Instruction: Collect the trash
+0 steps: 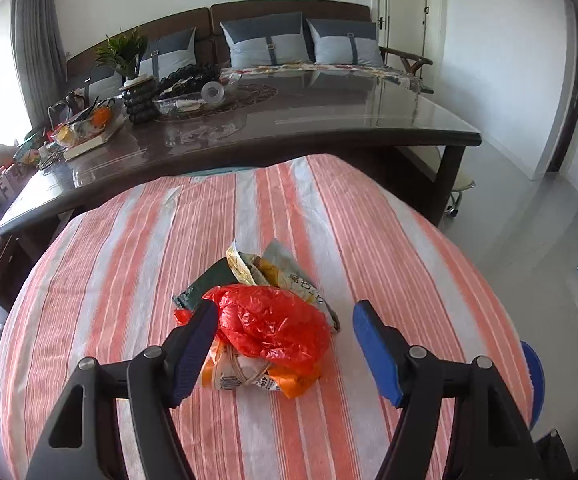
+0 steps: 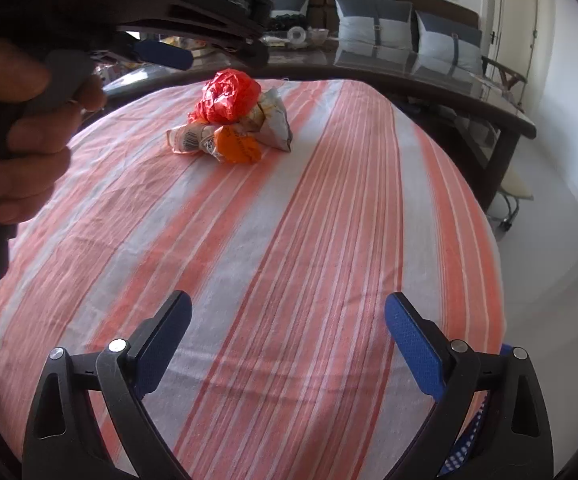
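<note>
1. The striped cloth [image 1: 369, 240], in bands of salmon and pale grey, covers the near surface and fills most of both views.
2. Beyond its far edge stands a dark glossy table [image 1: 329, 120], cluttered at its left end, and behind that a brown sofa [image 1: 289, 10] with grey cushions.
3. The left gripper [image 1: 285, 320] hangs just above the trash, its blue-padded fingers spread wide on either side of the heap; the left pad sits beside the red bag, though contact cannot be judged.
4. The right gripper [image 2: 289, 312] is likewise spread wide, over bare cloth and well apart from the heap.
5. The trash pile [image 2: 229, 120] lies toward the cloth's far side: a crumpled red plastic bag [image 1: 273, 320] on top, an orange wrapper [image 2: 237, 148] and a barcoded packet nearest, and creased grey-yellow wrappers [image 1: 273, 268] behind.
</note>
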The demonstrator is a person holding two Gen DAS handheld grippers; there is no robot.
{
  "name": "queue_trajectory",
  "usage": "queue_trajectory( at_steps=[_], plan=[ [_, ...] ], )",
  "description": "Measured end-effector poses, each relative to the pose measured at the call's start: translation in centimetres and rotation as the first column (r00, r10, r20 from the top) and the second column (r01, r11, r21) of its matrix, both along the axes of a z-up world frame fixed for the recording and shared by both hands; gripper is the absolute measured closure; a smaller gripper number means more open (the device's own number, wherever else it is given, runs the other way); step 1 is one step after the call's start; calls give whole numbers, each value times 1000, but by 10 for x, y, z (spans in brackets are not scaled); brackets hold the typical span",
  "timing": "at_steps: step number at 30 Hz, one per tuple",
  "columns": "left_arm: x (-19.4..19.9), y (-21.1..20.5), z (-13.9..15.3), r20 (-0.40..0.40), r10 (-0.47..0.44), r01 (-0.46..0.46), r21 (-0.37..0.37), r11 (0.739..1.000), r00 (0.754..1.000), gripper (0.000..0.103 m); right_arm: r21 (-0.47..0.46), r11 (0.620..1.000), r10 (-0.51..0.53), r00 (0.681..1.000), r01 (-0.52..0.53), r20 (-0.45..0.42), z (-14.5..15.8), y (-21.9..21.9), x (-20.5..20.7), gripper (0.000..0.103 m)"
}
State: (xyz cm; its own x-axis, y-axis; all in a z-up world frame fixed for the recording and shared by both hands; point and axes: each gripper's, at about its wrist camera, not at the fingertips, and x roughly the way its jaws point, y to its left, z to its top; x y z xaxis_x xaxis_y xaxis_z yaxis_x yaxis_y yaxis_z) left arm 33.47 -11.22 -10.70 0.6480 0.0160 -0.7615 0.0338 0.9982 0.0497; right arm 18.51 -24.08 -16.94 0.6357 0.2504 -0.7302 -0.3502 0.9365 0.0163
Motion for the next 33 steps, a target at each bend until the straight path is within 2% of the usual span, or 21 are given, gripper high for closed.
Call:
queue_trajectory(
  at_steps=[1,3,4,5,8,13,16,19,22,24,27,28,33],
  plan=[
    [7,1,-8,-30,19,-19,10,1000,999,32,-1,1000,5,1000,-5,2,1,0,-1,5],
    [8,14,-19,-47,31,-32,-26,999,998,32,-5,1000,13,1000,-12,7,1,1,-3,5],
    [3,22,-19,-27,30,-32,-62,998,999,41,-8,1000,14,1000,-14,9,2,1,-3,5],
    [-4,31,-18,-9,29,-29,-89,996,1000,61,-8,1000,14,1000,-14,12,3,0,-4,5],
    [-26,57,-12,13,1,1,-127,992,1000,66,4,1000,8,1000,-8,20,6,-3,-4,5],
    [-82,110,1,44,-26,33,-165,986,999,66,18,1000,3,1000,-3,13,7,-4,0,5],
    [-113,143,-5,24,-34,39,-211,977,999,64,27,1000,10,1000,-10,-4,4,-2,4,5],
    [-135,162,-21,-7,-38,35,-213,976,999,58,62,998,28,999,-25,-44,-1,2,16,5],
    [-143,168,-40,-30,-25,20,-166,986,999,33,64,997,44,998,-41,-46,3,10,28,6],
    [-144,173,-50,-34,-8,3,-162,987,999,31,77,996,44,998,-41,-43,8,13,41,6],
    [-143,178,-62,-54,-1,-9,-189,982,999,31,87,996,-11,999,15,-48,15,12,68,6],
    [-146,177,-63,-30,0,-6,-178,984,1000,28,87,996,-29,998,34,-55,17,12,79,6],
    [-143,168,-65,-48,-7,2,-116,993,999,25,132,991,-22,994,35,-103,26,29,132,6]
  ],
)
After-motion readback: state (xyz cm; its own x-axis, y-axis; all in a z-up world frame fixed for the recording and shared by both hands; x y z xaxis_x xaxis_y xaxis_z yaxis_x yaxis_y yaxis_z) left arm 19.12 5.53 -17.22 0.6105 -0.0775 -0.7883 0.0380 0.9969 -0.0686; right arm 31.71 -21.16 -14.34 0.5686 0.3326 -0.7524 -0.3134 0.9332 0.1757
